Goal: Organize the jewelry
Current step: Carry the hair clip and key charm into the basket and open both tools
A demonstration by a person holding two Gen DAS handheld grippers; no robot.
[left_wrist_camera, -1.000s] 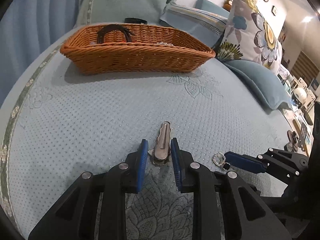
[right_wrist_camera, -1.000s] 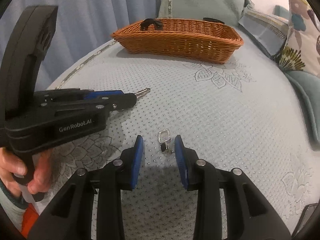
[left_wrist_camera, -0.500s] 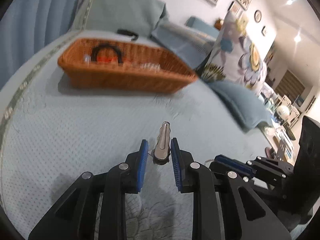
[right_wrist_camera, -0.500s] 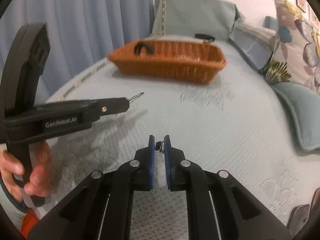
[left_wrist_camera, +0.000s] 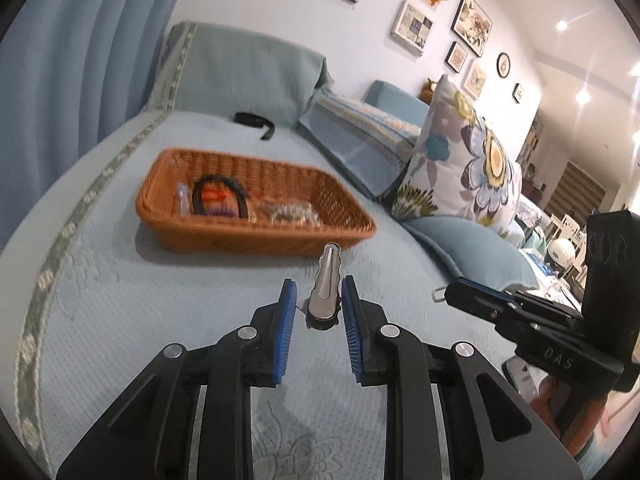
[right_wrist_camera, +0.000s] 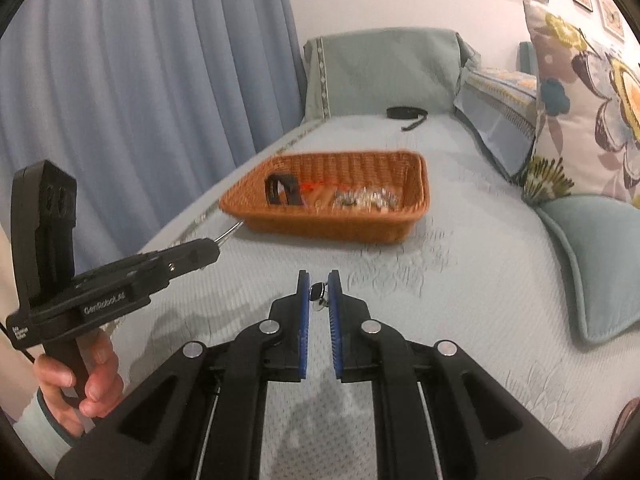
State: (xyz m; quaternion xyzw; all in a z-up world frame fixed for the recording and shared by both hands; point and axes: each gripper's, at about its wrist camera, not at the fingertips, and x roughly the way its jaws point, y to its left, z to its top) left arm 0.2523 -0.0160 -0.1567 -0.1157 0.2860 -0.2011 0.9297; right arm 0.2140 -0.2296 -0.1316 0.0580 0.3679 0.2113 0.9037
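My left gripper [left_wrist_camera: 318,294] is shut on a silver hair clip [left_wrist_camera: 326,284] that sticks out forward, held in the air above the bed. My right gripper [right_wrist_camera: 318,294] is shut on a small sparkly earring [right_wrist_camera: 318,294]; only its dark end shows between the blue pads [right_wrist_camera: 303,300]. In the left wrist view the earring's silver loop [left_wrist_camera: 439,294] pokes out of the right gripper [left_wrist_camera: 456,294] at the right. Ahead on the bed stands an orange wicker basket [left_wrist_camera: 256,236] [right_wrist_camera: 332,224] holding a black hair band, a red piece and shiny jewelry.
A pale blue quilted bedspread [right_wrist_camera: 460,280] lies below both grippers. A black strap [right_wrist_camera: 406,113] lies behind the basket near the headboard cushion. Flowered and blue pillows [right_wrist_camera: 580,92] line the right side, blue curtains [right_wrist_camera: 140,80] the left. A person's hand [right_wrist_camera: 80,376] holds the left gripper.
The right gripper closed on the earring and lifted it off the bed. Both grippers rose with their pieces, and the basket's inside has come into view.
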